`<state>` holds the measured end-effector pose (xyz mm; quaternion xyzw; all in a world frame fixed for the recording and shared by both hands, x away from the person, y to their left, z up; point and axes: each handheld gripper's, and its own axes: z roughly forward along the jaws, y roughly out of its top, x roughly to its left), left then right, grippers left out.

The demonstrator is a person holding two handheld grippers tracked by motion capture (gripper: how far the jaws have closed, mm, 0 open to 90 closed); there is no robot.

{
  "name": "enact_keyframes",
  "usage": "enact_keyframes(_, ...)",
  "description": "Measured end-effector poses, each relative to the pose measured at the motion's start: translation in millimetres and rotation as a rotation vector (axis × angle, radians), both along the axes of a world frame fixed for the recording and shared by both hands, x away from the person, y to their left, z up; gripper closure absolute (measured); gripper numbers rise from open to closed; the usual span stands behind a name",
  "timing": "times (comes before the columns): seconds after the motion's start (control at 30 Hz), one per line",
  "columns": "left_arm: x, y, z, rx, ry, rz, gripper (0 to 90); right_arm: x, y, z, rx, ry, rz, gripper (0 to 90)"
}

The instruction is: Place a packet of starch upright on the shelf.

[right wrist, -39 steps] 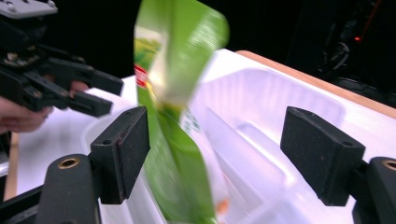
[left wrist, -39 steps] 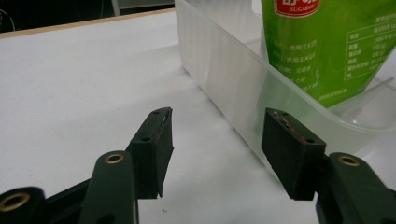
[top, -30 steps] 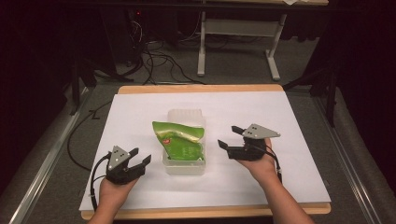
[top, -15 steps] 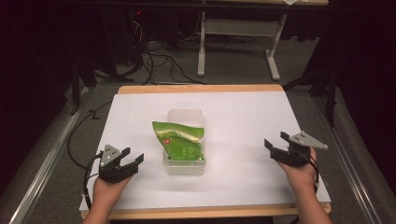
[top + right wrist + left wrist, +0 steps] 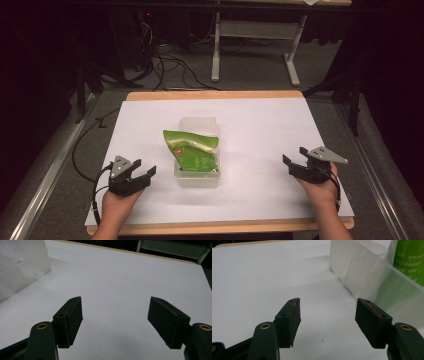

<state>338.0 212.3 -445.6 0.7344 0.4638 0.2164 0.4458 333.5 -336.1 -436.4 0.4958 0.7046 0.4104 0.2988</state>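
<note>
Fingers on both grippers spread, holding nothing; crinkled green pouch [image 5: 192, 152] fills the translucent tub [image 5: 199, 177].

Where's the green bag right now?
In the high view, the green bag sits in the clear plastic container mid-table, between the left gripper and the right gripper.

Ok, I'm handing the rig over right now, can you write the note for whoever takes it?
Left gripper: open, holding nothing, beside the clear plastic rectangular container, not touching it.
Right gripper: open, holding nothing, out near the right edge of the white table surface.
Green plastic snack bag: lying in the container, its top sticking out above the rim.
Done: bag looks placed in the container.
Left: apparently nothing in hand; check whether the bag needs pushing down.
</note>
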Motion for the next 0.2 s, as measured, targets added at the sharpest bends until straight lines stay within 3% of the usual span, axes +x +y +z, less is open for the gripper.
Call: enact_keyframes(0.2, 0.7, -0.5, 0.9, -0.019, 0.006, 0.005, 37.3, 0.2, 2.5, 1.7, 0.016, 0.006, 0.023, 25.5)
